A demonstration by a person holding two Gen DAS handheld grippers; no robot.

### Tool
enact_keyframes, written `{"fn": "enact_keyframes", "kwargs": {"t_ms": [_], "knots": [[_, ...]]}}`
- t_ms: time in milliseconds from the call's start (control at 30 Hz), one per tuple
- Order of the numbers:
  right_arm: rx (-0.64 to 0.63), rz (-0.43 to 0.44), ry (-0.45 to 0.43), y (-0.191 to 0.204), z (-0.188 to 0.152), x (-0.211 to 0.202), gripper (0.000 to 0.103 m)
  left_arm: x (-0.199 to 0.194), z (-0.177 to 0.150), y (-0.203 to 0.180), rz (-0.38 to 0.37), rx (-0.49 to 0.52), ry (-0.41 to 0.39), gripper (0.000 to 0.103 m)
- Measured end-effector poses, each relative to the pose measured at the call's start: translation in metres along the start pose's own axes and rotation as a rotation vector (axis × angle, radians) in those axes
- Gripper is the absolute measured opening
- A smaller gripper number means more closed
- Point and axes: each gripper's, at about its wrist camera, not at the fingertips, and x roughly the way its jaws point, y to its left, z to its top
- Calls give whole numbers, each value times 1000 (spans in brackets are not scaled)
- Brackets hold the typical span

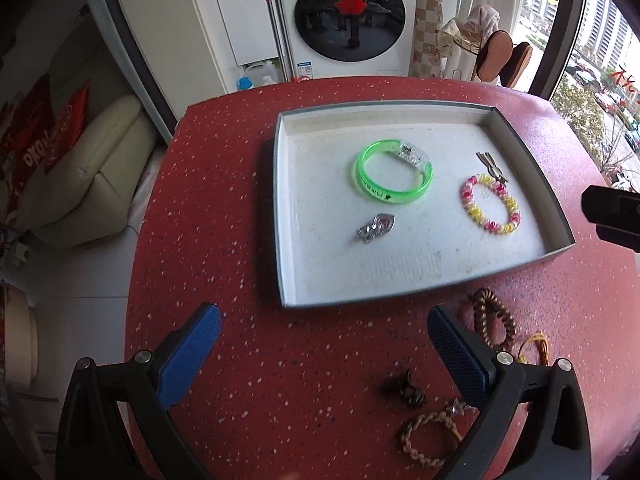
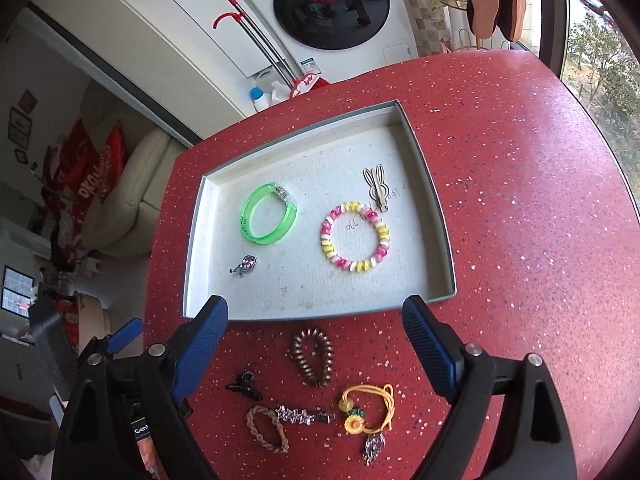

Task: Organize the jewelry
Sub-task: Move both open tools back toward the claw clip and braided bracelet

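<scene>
Tray (image 2: 192,248) long axis crosswise; both tongs (image 1: 324,342) (image 2: 316,334) spread wide, empty.

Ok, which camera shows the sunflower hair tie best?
The right wrist view: the sunflower hair tie lies whole between the open jaws. The left wrist view catches only some yellow cord behind its right finger.

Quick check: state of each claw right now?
Left claw: open, holding nothing.
Right claw: open, holding nothing.
</scene>
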Motion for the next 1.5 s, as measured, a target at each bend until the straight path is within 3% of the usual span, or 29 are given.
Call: {"fn": "enact_keyframes", "kwargs": {"t_ms": [400, 800, 1500], "knots": [[32, -18, 74, -3, -48, -9, 91, -11, -51, 23, -36, -48, 83, 103], [31, -128, 194, -24, -114, 5, 91, -13, -95, 20, -67, -58, 140, 103], [55, -242, 214, -29, -135, 34, 91, 18, -68, -3, -119, -167, 151, 103]]}}
